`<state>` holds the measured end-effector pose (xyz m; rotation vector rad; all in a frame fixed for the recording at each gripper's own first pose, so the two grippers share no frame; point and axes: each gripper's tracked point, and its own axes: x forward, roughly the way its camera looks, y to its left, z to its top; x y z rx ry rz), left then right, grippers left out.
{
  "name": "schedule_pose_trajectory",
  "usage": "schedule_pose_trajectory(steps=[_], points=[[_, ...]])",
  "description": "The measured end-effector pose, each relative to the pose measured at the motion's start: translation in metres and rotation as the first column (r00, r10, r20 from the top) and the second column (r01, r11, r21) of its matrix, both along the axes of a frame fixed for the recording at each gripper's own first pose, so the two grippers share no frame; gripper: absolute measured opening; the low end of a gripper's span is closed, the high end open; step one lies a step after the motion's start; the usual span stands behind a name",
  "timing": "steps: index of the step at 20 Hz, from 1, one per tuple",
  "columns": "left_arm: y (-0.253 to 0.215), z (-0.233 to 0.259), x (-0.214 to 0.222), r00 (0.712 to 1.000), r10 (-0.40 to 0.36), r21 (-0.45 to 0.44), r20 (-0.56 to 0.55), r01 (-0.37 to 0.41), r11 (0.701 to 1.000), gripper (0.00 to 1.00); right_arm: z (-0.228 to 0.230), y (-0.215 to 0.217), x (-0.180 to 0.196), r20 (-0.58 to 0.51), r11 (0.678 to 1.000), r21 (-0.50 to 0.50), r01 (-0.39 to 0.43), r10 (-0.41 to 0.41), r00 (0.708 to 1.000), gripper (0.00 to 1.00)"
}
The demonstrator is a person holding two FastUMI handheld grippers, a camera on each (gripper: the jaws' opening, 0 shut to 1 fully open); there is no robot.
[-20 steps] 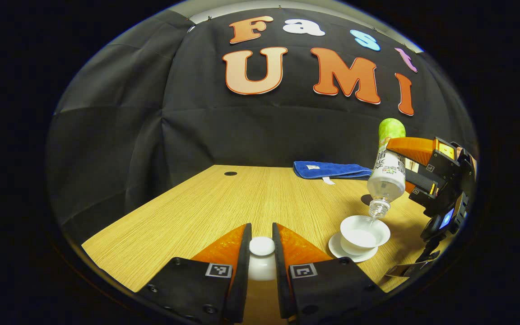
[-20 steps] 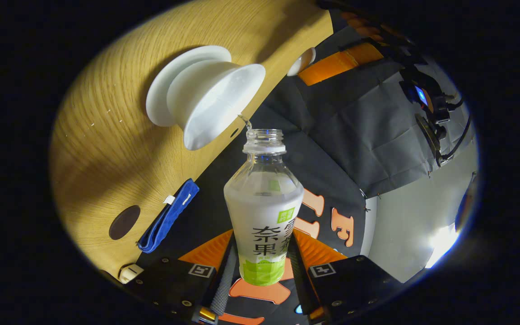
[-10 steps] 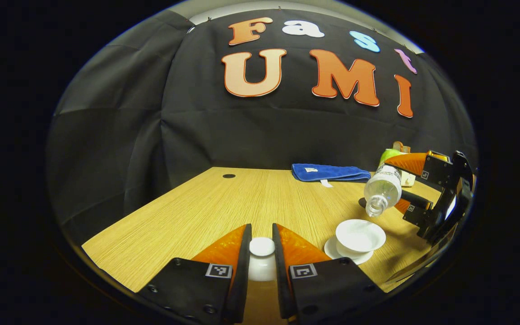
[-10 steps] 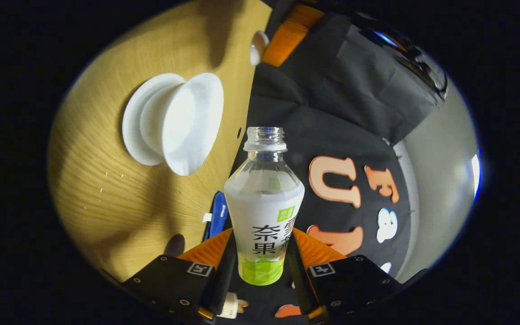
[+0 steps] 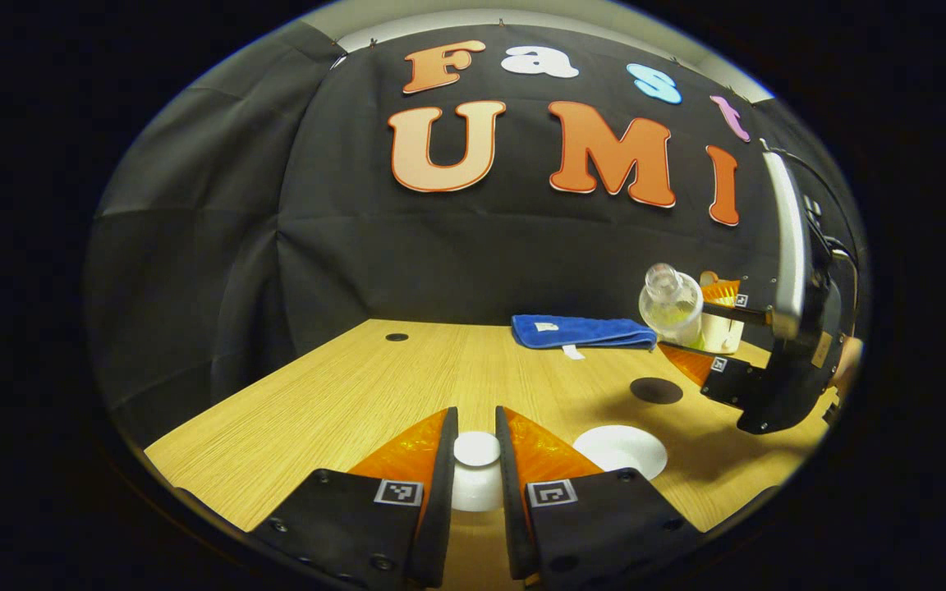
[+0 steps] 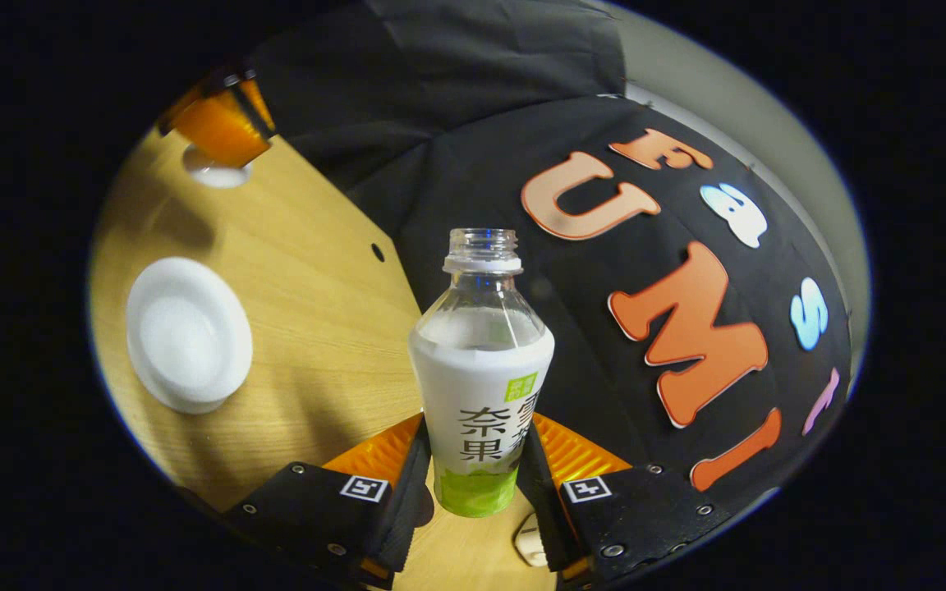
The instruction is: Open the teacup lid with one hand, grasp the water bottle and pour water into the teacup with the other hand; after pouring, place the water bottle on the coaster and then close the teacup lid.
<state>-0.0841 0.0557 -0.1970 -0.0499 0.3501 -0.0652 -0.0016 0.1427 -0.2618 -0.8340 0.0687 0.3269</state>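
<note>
**Bottle held off the surface, lid held beside the open teacup**

The left gripper (image 5: 475, 460) is clamped on the white teacup lid (image 5: 475, 472), both fingers pressing its knob from either side, with the lid low over the wooden surface (image 5: 407, 369) right at the gripper's tips. Just ahead and to the right of those tips sits the open white teacup (image 5: 621, 449) on the surface. Farther ahead on the right lies the dark round coaster (image 5: 656, 390), and beyond it a folded blue cloth (image 5: 581, 331) against the booth wall.

The right gripper (image 6: 473, 468) grips the water bottle (image 6: 481, 369) around its lower body, fingers pressing on both sides; the bottle points straight out from the gripper, its mouth uncapped. From the left gripper view the bottle is up in the air at far right, above and beyond the coaster, not touching the surface. In the right gripper view the teacup lies to the left of the bottle.
</note>
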Motion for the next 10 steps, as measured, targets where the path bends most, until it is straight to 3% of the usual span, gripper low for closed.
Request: schedule_pose_trajectory(steps=[5, 10], points=[[-0.018, 0.007, 0.004, 1.0, -0.021, -0.02, 0.014, 0.021, 1.0, 0.32, 0.007, -0.028, 0.027, -0.077, 0.967, 0.224, 0.123, -0.108, 0.991, 0.63], [-0.036, 0.012, 0.003, 0.999, -0.038, -0.063, 0.021, 0.039, 0.997, 0.32, -0.009, -0.049, 0.047, -0.232, 0.872, 0.435, 0.223, -0.131, 0.964, 0.63]])
